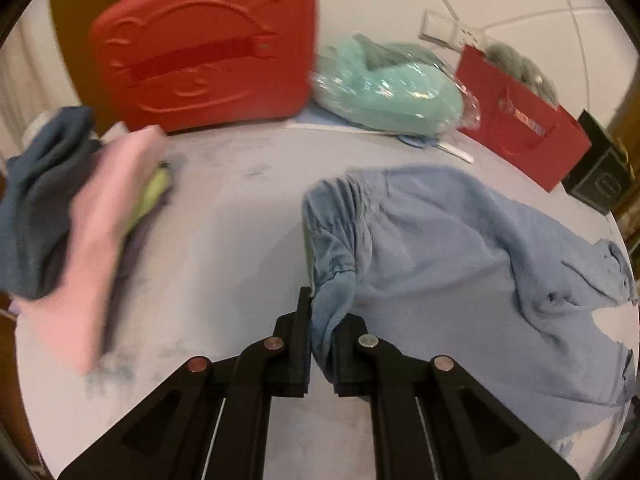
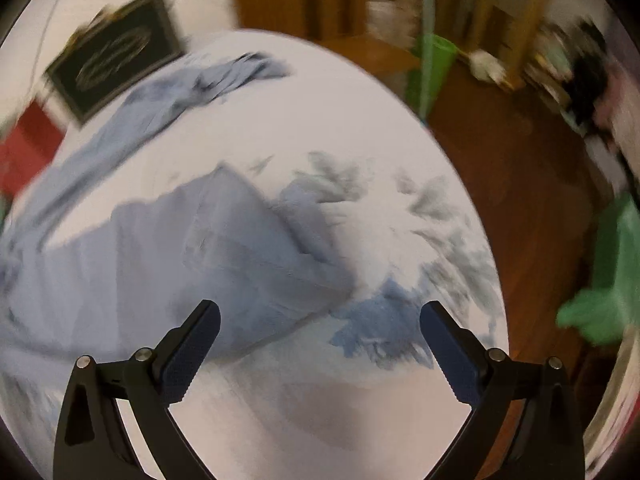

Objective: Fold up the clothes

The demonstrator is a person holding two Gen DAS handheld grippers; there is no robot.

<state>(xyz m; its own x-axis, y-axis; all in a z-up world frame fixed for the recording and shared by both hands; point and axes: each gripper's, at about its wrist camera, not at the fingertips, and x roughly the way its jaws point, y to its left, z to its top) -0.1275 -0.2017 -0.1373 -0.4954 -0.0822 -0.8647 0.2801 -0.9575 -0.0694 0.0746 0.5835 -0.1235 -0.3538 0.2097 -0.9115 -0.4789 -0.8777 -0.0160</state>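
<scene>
Gripping blue garment [image 1: 460, 248], left tool [image 1: 322, 332].

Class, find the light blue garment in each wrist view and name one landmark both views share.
Left wrist: light blue garment fills the lower right, one edge clamped in the left gripper.
Right wrist: garment spreads across the left, ahead of the open right gripper.
Shared landmark: the black box.
</scene>
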